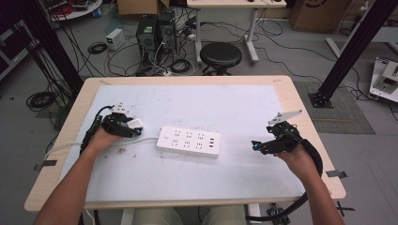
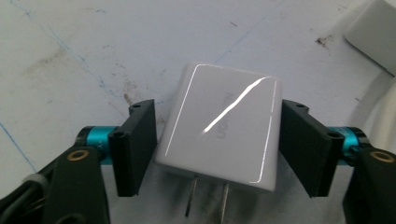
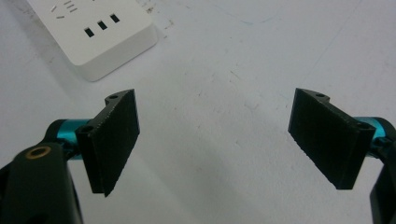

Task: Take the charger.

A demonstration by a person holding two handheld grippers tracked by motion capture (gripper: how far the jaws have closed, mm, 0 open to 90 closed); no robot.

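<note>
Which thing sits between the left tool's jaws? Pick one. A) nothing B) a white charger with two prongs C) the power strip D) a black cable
B: the left gripper view shows the glossy white charger, prongs pointing toward the camera, between the jaws of the left tool; the power strip lies apart on the table.

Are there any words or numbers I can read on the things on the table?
"UGREEN", faint grey letters on the white charger, partly hidden by glare.
Power strip: marks beside its sockets too small to read.
No other readable text.
</note>
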